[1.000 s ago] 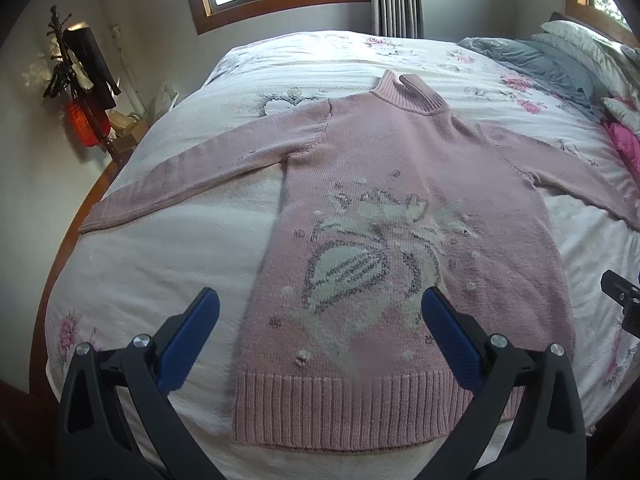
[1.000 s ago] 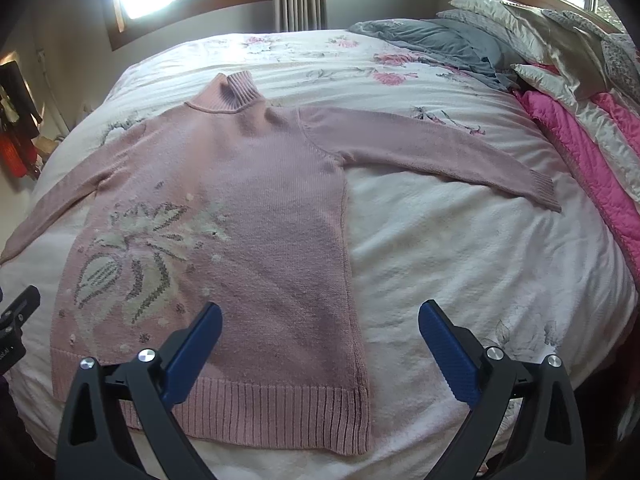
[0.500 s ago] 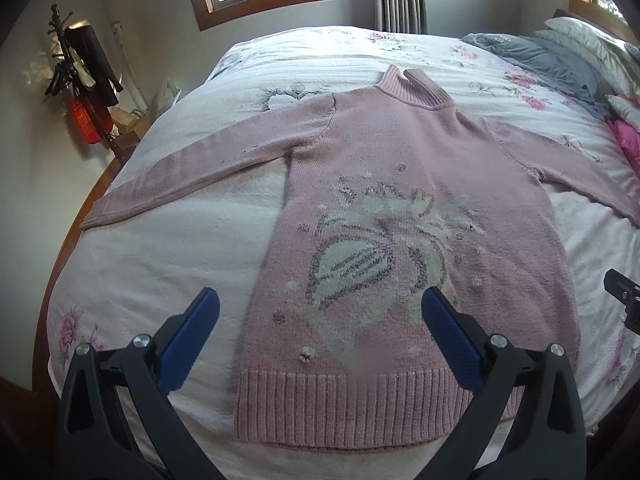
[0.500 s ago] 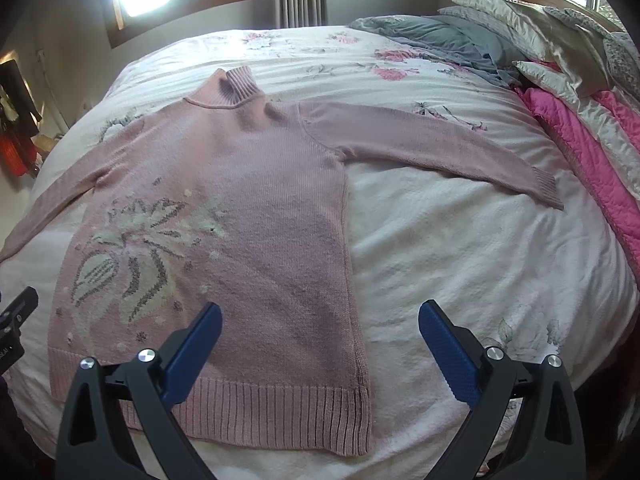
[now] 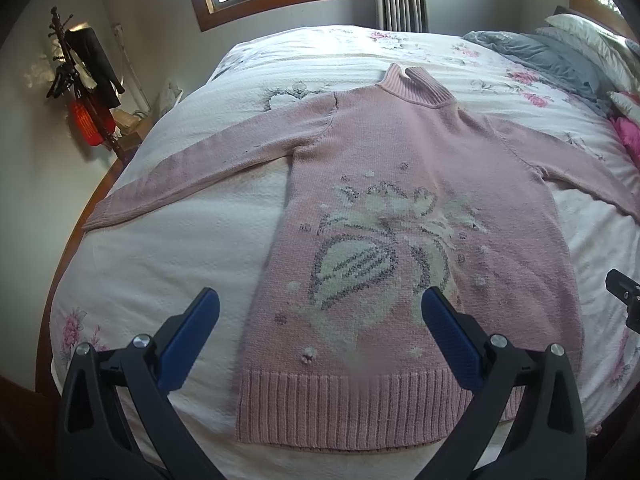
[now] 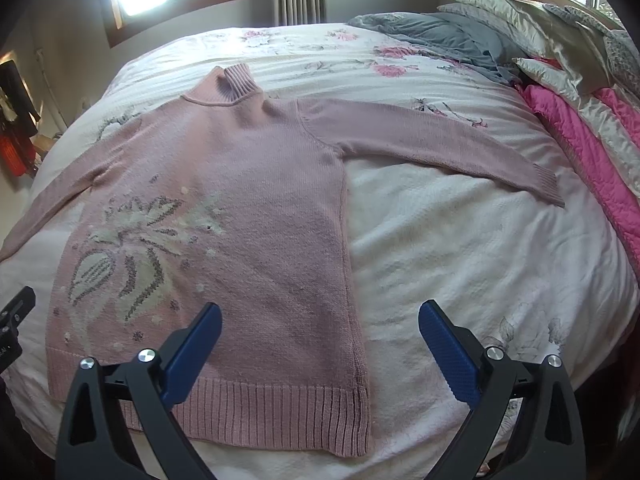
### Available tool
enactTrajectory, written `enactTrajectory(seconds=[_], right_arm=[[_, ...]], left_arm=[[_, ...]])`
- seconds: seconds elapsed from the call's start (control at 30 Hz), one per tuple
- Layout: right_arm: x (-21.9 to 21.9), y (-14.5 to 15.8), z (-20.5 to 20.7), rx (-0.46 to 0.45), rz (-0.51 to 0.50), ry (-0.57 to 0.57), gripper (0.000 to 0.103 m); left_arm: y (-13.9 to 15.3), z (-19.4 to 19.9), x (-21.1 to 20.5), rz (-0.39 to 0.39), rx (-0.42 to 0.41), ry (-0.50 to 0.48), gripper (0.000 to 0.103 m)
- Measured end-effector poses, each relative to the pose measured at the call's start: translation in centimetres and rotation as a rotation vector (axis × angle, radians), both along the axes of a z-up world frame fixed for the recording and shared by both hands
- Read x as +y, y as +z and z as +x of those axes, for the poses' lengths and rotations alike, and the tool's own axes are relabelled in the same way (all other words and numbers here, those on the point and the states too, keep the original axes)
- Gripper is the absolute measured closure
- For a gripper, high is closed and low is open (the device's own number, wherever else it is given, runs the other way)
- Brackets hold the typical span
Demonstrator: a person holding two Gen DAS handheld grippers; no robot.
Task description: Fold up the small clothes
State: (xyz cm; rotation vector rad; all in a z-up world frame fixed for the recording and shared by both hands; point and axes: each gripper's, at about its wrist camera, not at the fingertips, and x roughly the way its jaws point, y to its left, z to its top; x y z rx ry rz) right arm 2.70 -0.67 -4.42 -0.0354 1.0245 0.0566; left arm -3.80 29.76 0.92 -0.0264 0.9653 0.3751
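Observation:
A pink knitted sweater (image 5: 404, 184) with a pale flower pattern lies flat, face up, on the white floral bedspread (image 5: 168, 264), both sleeves spread sideways and the ribbed hem nearest me. My left gripper (image 5: 320, 312) hovers open above the hem's left half, nothing between its blue pads. In the right wrist view the same sweater (image 6: 248, 200) fills the left side, its right sleeve (image 6: 440, 148) stretching toward the pink quilt. My right gripper (image 6: 320, 320) is open over the hem's right corner, holding nothing.
A grey garment (image 6: 436, 40) and pillows (image 6: 532, 12) are piled at the head of the bed, a pink quilt (image 6: 580, 140) along the right. A coat stand (image 5: 84, 80) with dark items and a nightstand sit left of the bed. Bare bedspread (image 6: 480, 260) lies right of the sweater.
Both views have drawn slightly lower and closer to the hem; the sweater has not moved and both grippers stay open.

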Motion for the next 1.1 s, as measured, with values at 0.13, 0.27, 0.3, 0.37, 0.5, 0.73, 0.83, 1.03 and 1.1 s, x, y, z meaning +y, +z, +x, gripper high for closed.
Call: enactTrajectory(seconds=[0.13, 0.27, 0.3, 0.37, 0.5, 0.73, 0.83, 1.03, 1.1], right_arm=[[-0.03, -0.07, 0.02, 0.001, 0.000, -0.003, 0.004], [-0.07, -0.06, 0.01, 0.002, 0.000, -0.002, 0.004], [-0.08, -0.06, 0.00, 0.001, 0.000, -0.002, 0.004], [-0.09, -0.06, 0.00, 0.000, 0.000, -0.003, 0.004], [-0.07, -0.02, 0.00, 0.001, 0.001, -0.002, 0.004], [-0.11, 0.03, -0.04, 0.001, -0.002, -0.002, 0.004], [-0.09, 0.07, -0.03, 0.002, -0.001, -0.002, 0.004], [-0.21, 0.11, 0.10, -0.001, 0.003, -0.006, 0.004], [-0.58, 0.10, 0.13, -0.038, 0.018, -0.006, 0.004]], left_arm=[[0.02, 0.02, -0.02, 0.005, 0.001, 0.001, 0.003], [0.06, -0.04, 0.06, 0.008, 0.001, 0.001, 0.003], [0.06, -0.06, 0.07, 0.010, 0.002, 0.001, 0.003], [0.06, -0.12, 0.08, 0.012, 0.002, 0.001, 0.003], [0.07, -0.09, 0.06, 0.012, 0.001, 0.001, 0.003], [0.11, -0.14, 0.08, 0.014, 0.002, 0.001, 0.003], [0.10, -0.14, 0.07, 0.014, 0.002, 0.000, 0.003], [0.07, 0.03, 0.00, 0.021, 0.004, -0.003, 0.003], [-0.24, 0.43, -0.32, 0.030, 0.007, -0.006, 0.003]])
